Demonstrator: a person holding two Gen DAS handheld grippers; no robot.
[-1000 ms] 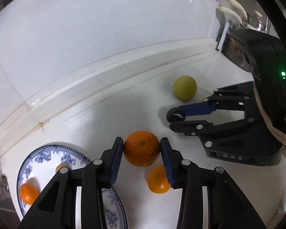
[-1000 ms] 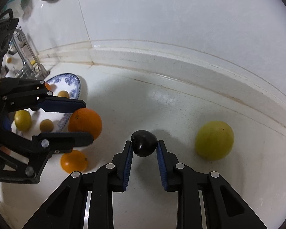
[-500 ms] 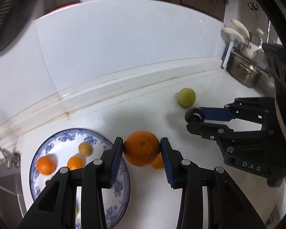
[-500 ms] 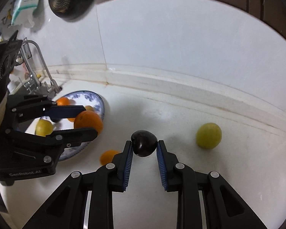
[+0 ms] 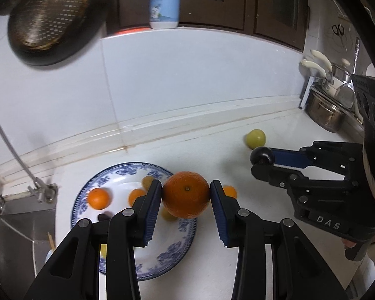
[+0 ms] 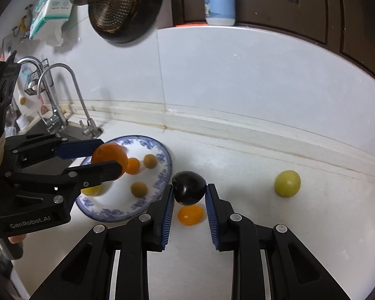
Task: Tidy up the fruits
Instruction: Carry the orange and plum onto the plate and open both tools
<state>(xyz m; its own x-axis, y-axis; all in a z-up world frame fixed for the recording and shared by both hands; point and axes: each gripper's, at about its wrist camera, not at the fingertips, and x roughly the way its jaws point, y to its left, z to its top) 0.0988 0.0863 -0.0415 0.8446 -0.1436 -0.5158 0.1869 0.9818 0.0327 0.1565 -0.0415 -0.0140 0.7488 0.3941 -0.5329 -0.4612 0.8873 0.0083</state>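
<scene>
My left gripper is shut on a large orange and holds it above the right rim of a blue-and-white plate. The plate holds several small orange and yellow fruits. My right gripper is shut on a dark plum, raised above the counter to the right of the plate. In the right wrist view the left gripper holds the orange over the plate. A small orange fruit lies on the counter under the plum. A yellow-green fruit lies further right.
A sink with two taps is left of the plate. A steel pot stands at the counter's far right. A colander hangs on the tiled wall, and a blue bottle stands on the ledge above.
Both grippers have risen from the counter with their fruits. The left gripper has carried the orange left, over the plate. The small orange fruit stays on the counter.
</scene>
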